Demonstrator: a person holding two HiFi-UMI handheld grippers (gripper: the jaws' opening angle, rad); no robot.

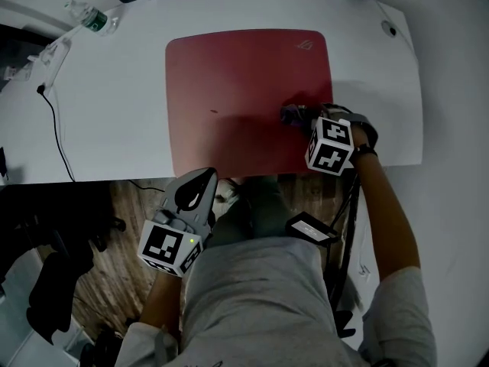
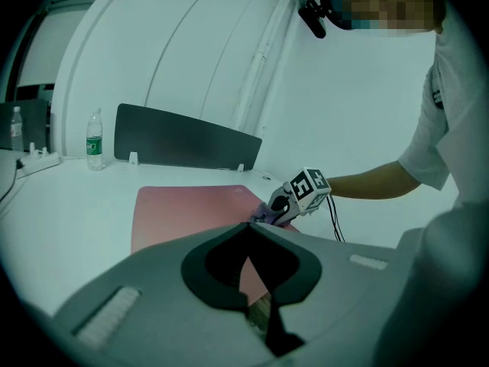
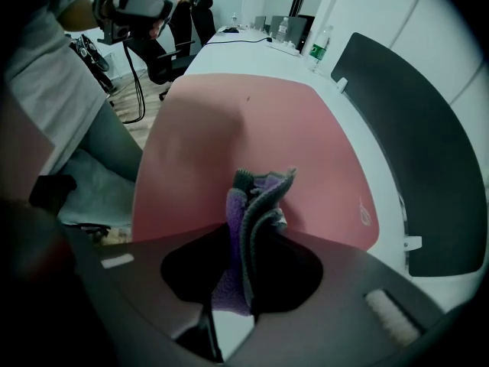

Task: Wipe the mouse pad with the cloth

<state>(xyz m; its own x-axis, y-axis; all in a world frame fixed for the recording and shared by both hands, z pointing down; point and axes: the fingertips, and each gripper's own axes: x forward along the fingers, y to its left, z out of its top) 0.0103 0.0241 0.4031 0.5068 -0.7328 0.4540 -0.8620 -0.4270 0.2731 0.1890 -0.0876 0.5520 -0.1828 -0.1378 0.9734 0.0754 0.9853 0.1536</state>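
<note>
On the white table (image 1: 114,113) a water bottle (image 1: 92,17) lies at the far left corner beside a white power strip (image 1: 53,52); a black cable (image 1: 57,128) runs from there to the near edge; none of these lies on the red mouse pad (image 1: 244,98), which fills the middle of the table; a small dark speck (image 1: 213,112) marks its centre and a faint logo (image 1: 306,44) its far right corner. The right gripper (image 1: 306,119) is clamped on a bunched purple and grey cloth (image 3: 256,205), held against the pad near its right edge. The left gripper (image 1: 200,182) hangs off the near edge of the table, over the person's lap, its jaws pressed together on nothing. A dark divider panel (image 2: 183,140) stands along the table's far edge; below is a wood floor (image 1: 114,205); the right gripper view shows an office chair (image 3: 168,60) beside the table.
</note>
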